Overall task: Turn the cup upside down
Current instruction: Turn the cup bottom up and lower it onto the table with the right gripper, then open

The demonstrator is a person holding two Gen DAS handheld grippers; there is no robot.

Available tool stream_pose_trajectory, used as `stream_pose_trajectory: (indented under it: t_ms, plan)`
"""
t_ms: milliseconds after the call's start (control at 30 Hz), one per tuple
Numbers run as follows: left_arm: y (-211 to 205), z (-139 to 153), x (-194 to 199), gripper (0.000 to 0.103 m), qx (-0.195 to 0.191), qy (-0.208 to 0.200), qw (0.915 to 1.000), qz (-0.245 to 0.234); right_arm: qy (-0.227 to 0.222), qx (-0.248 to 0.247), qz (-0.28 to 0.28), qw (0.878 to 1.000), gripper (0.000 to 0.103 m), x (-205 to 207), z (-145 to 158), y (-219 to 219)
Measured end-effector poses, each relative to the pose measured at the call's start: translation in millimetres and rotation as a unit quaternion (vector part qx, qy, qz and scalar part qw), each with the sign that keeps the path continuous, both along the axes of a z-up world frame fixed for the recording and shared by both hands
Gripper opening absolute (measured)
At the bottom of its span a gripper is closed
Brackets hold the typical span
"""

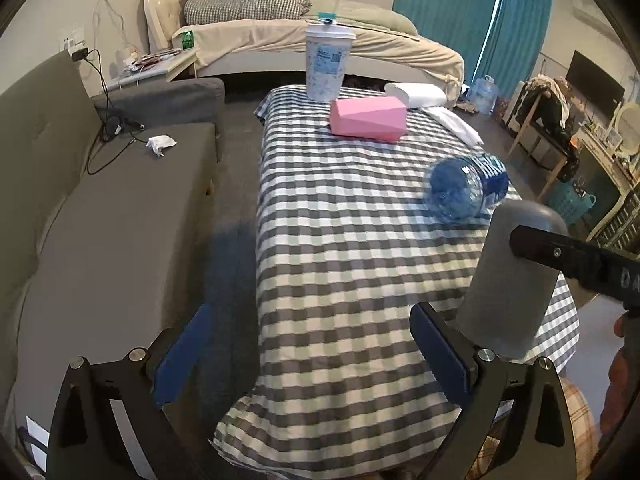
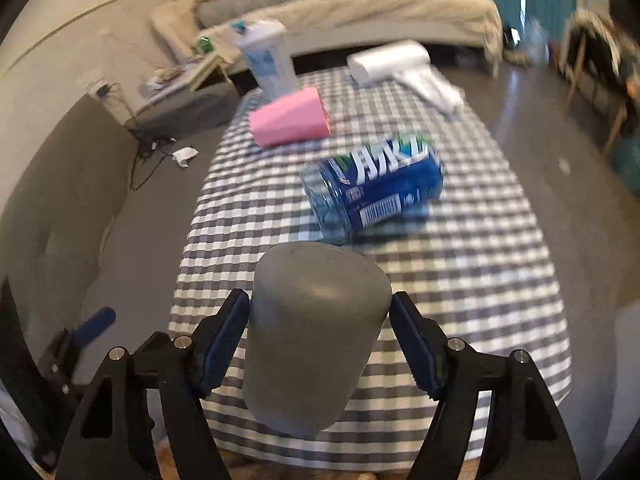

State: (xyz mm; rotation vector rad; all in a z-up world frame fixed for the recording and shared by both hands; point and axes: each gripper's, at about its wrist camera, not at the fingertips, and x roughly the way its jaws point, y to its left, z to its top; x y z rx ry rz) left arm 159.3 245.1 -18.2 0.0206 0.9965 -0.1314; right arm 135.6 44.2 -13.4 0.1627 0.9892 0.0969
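Note:
The grey cup (image 2: 312, 336) stands with its closed base up, over the near end of the checked table (image 2: 460, 280). My right gripper (image 2: 320, 344) is shut on it, one blue pad (image 2: 224, 340) on each side. In the left wrist view the same cup (image 1: 512, 280) shows at the right, tilted, with a black finger of the right gripper (image 1: 560, 256) across it. My left gripper (image 1: 312, 356) is open and empty at the table's near left edge, to the left of the cup.
A blue water bottle (image 1: 466, 188) lies on its side mid-table. A pink box (image 1: 368, 118), a tall white paper cup (image 1: 326, 64) and white tissue packs (image 1: 416, 94) sit at the far end. A grey sofa (image 1: 100, 208) runs along the left.

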Motion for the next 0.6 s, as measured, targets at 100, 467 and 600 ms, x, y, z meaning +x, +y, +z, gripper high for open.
stream_pose_trajectory:
  t_ms: [100, 467, 600]
  plan:
    - [-7.4, 1.7, -4.2, 0.101, 0.007, -0.006, 1.0, 0.001, -0.066, -0.055, 0.026, 0.996, 0.072, -18.7, 5.6, 2.6]
    - [-16.8, 5.6, -14.7, 0.101, 0.012, -0.022, 0.9994, 0.025, -0.148, -0.121, 0.096, 0.977, 0.072, -62.9, -12.5, 1.2]
    - [-19.8, 5.2, -17.6, 0.101, 0.014, -0.021, 0.9992, 0.032, -0.148, -0.081, 0.1, 0.981, 0.08, -62.0, -14.2, -4.9]
